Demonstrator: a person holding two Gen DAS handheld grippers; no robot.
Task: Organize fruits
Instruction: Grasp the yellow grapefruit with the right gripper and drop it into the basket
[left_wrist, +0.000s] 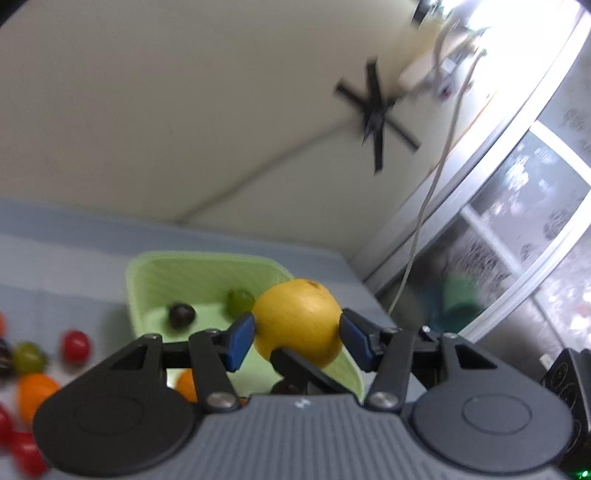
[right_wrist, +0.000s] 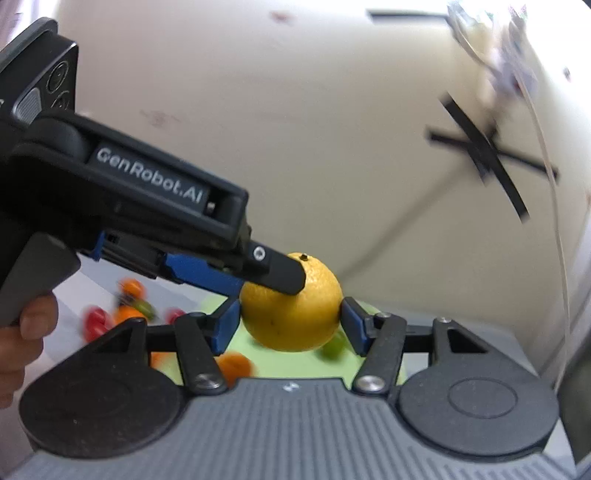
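Cream wall behind, and my right gripper clamps the yellow orange between its blue pads; my left gripper pinches that same fruit too. It hangs above the green basket, loose fruits scattered left.

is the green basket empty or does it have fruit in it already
Not empty: the light green plastic basket holds a dark grape and a green grape.
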